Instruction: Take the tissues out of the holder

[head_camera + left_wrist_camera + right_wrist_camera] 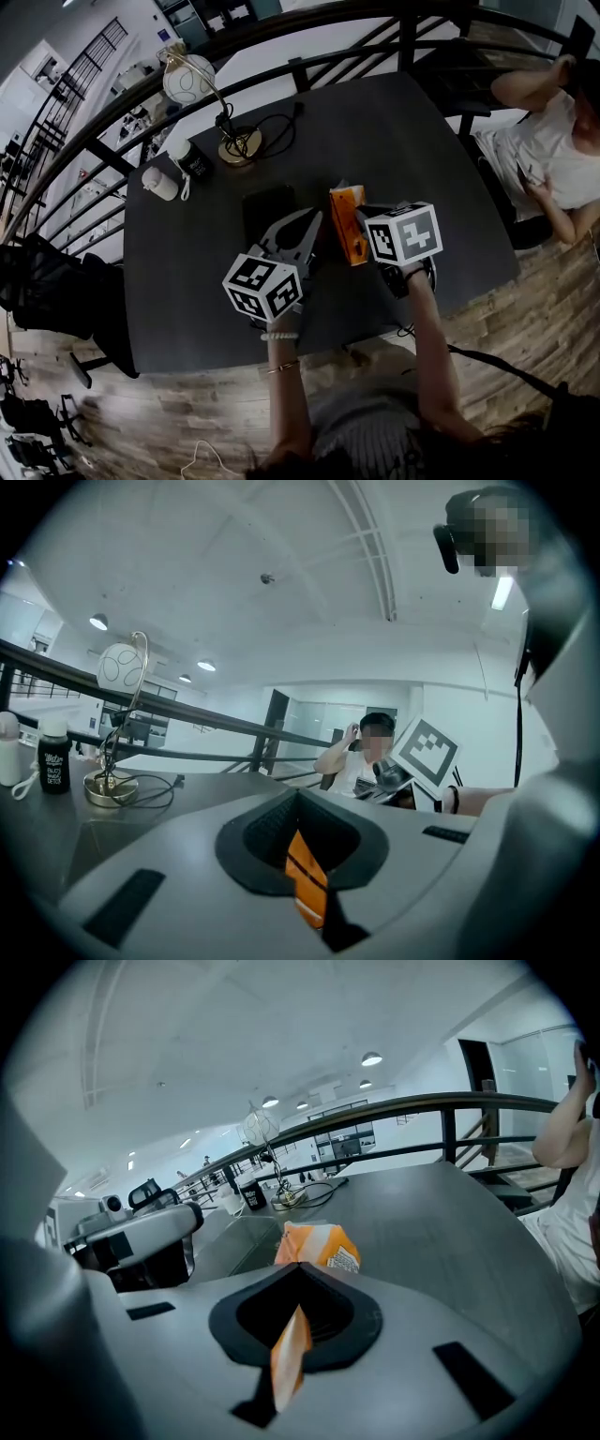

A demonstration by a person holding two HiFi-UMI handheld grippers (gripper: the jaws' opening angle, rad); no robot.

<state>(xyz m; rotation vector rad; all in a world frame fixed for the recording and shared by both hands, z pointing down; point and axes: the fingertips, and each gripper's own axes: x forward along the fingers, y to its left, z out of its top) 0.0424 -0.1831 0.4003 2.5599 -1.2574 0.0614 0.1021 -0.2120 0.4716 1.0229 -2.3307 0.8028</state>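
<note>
A dark desk (375, 141) stands on a wood-plank floor (553, 309) beside a black railing (281, 66), with a globe lamp (192, 84) at its far left. Over mid-desk, the orange tissue pack (343, 211) is between both tools. The left hand-held gripper (309, 225) is clamped on its left side, and the right hand-held gripper (364, 217) pinches its right flap.

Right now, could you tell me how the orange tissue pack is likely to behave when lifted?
Probably soft and floppy: the orange tissue pack looks creased, with an edge pinched flat in the right tongs. Likely light: a slim film pack. Upright and narrow, it may tip if released.
</note>
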